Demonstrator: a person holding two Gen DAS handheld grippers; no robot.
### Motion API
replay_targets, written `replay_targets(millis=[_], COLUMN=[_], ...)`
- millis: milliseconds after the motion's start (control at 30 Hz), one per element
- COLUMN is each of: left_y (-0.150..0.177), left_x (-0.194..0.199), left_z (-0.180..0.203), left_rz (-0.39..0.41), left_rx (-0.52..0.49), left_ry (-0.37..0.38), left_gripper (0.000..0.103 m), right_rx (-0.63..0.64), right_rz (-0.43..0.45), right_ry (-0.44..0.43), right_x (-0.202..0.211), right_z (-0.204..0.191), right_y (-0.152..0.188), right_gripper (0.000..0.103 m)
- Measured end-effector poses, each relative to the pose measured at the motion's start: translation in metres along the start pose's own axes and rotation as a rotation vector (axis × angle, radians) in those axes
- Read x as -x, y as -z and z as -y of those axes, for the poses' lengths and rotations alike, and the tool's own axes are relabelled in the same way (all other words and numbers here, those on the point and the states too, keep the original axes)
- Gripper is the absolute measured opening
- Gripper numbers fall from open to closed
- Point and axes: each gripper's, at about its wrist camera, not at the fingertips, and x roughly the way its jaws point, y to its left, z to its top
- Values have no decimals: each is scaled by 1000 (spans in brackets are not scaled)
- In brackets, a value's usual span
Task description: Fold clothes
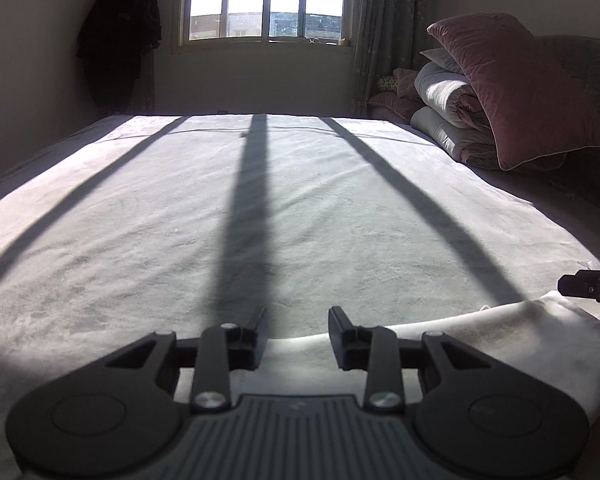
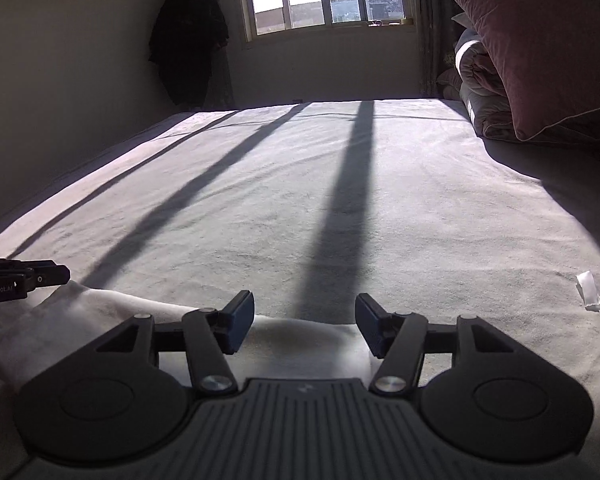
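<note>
A white garment (image 1: 500, 332) lies flat at the near edge of the bed, under both grippers; in the right wrist view the same garment (image 2: 80, 312) spreads to the lower left. My left gripper (image 1: 298, 334) hovers just above its far hem, open, nothing between the fingers. My right gripper (image 2: 304, 328) is open too, over the cloth's edge. The right gripper's tip (image 1: 588, 286) shows at the right rim of the left wrist view, and the left gripper's tip (image 2: 32, 278) at the left rim of the right wrist view.
The bed sheet (image 1: 300, 200) stretches ahead, crossed by window-bar shadows. A pink pillow (image 1: 528, 88) leans on folded quilts (image 1: 452, 108) at the far right. A dark coat (image 1: 120, 40) hangs on the left wall. A scrap of white paper (image 2: 590, 294) lies right.
</note>
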Motion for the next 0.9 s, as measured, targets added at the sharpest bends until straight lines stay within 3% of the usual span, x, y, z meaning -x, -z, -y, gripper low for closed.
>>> replay_targets(millis=[167, 300, 467, 667, 900], left_y=[9, 24, 29, 23, 27], left_x=[-32, -52, -53, -36, 16], left_z=[29, 28, 25, 20, -13], left_rz=[-73, -72, -31, -62, -63], left_rx=[-47, -54, -37, -15, 23], left_ry=[29, 11, 23, 36, 32], left_gripper=[33, 35, 35, 35, 35], right_rx=[61, 73, 105, 88, 114], right_rz=[-52, -122, -40, -39, -27], right_ry=[-42, -4, 45, 23, 24], right_x=[-26, -62, -71, -43, 15], right_z=[-45, -59, -65, -54, -31], right_y=[-3, 8, 20, 16, 21], right_gripper=[58, 55, 53, 55, 55])
